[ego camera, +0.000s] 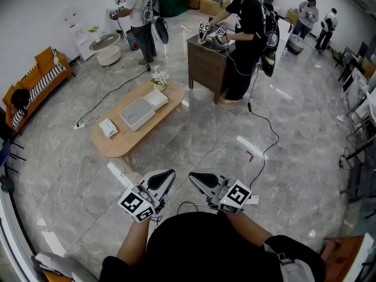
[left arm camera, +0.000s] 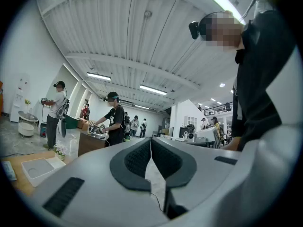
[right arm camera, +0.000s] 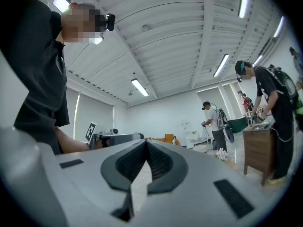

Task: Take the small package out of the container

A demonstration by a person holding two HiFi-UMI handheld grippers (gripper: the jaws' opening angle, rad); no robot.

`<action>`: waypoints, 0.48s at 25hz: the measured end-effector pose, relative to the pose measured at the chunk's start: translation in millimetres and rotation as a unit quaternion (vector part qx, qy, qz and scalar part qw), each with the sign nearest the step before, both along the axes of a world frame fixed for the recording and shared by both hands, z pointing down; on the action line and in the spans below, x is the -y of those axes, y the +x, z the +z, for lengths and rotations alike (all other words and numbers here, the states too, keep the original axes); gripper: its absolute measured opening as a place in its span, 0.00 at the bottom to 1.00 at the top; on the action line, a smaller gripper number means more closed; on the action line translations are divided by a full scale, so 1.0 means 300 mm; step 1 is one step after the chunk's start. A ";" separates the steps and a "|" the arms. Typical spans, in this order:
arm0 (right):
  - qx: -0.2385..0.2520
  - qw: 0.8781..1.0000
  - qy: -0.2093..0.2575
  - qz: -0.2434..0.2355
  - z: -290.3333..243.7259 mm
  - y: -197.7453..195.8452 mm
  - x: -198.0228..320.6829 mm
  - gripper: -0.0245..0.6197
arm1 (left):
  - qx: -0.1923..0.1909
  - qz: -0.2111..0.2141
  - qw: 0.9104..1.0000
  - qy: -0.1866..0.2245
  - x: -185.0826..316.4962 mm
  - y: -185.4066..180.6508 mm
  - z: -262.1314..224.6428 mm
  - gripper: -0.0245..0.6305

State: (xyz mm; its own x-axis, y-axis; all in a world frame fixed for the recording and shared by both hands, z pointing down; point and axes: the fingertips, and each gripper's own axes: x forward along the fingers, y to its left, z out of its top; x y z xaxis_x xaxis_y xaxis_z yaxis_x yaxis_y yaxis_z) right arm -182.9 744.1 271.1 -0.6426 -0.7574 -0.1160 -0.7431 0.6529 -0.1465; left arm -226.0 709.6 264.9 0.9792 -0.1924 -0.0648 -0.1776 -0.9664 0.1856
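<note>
At far left, on the oval table [ego camera: 123, 141]: small package [ego camera: 107, 127], teal and white, flat on the bare wood towards the table's near-left end; appears to lie outside the container, apart from it, short edges facing roughly near and far.

Just to the right of it: container [ego camera: 138, 113], a shallow pale rectangular tray; long axis along the table's own, near-left to far-right; contents not readable from the head view; in the left gripper view, only a pale empty-looking floor inside the rim; treat the package beside it as the only one in sight.

Farther right on the same table: a white box [ego camera: 156, 98] touching the container's far end, then a flower pot [ego camera: 159, 80].

Near centre, close to the torso: left gripper [ego camera: 169, 174], jaws fully together, pad tips touching, nothing between them.

Just to its right: right gripper [ego camera: 192, 176], jaws likewise closed at the tips, nothing held.

Governing relation: table and package lie far and left of both grippers, well apart, with bare floor [ego camera: 194, 128] between; left gripper the nearer of the two, though only slightly.

Judged next requirement: close the gap towards the far left; part the jaws before reaching; bring the left gripper down across the package's short width.
</note>
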 end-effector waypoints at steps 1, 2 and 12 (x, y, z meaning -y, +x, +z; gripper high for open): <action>-0.001 1.000 -0.001 -0.001 0.001 0.005 -0.009 0.05 | 0.001 0.001 1.000 -0.002 -0.010 0.004 0.005 0.07; -0.002 1.000 -0.002 -0.001 0.002 0.009 -0.017 0.05 | 0.002 0.001 1.000 -0.004 -0.020 0.007 0.010 0.07; 0.002 1.000 -0.008 -0.016 0.018 0.054 -0.090 0.05 | 0.006 -0.010 0.999 -0.039 -0.100 0.019 0.074 0.07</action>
